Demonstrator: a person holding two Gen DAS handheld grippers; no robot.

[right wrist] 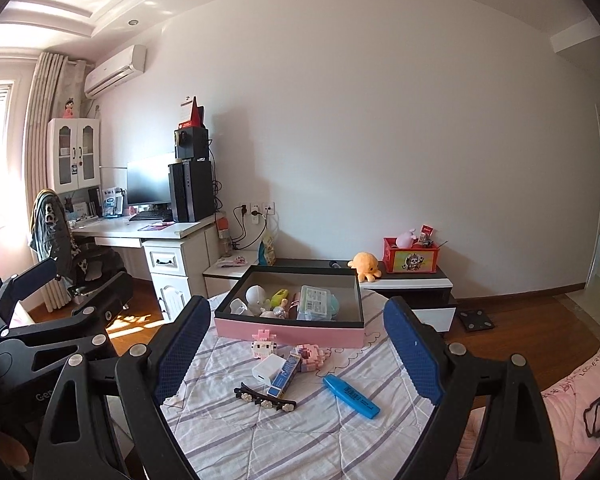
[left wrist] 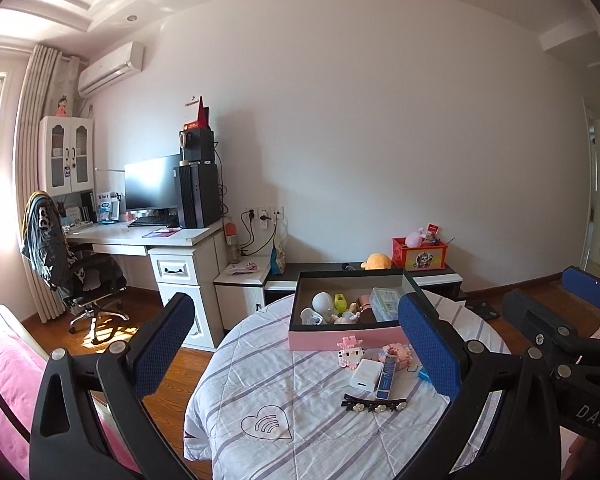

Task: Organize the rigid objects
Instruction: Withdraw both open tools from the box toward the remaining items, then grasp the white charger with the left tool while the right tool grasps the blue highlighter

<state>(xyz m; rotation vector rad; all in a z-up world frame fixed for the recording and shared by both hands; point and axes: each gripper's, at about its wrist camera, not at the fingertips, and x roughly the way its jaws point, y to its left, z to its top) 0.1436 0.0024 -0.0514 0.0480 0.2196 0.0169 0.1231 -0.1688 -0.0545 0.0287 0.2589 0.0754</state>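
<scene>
Right now I am between picks, as I judge it: some things already lie in the pink box [right wrist: 288, 330] at the middle of the right wrist view, and several more wait on the striped quilt [right wrist: 260, 432] in front of it. My right gripper [right wrist: 296, 352] stands wide apart with nothing between its blue pads, hanging above the loose pieces in the lower middle of the frame. My left gripper [left wrist: 296, 344] is spread just as wide and empty, and in its own view it frames the same heap. Still outside the box are a white charger [right wrist: 267, 368], a blue-and-white tube [right wrist: 285, 374] leaning beside it, two pink block toys, one [right wrist: 263, 344] close to the box wall and the other [right wrist: 310, 356] to its right, a black hair clip [right wrist: 265, 398] with small flowers nearest me, and a blue marker [right wrist: 351, 395] lying alone toward the lower right. The marker sits well apart from the rest, so I judge it the easiest next pick for the right gripper: come down, line the pads across its narrow body, close, then carry it over the box rim. The charger and tube touch, so they want a careful approach.
</scene>
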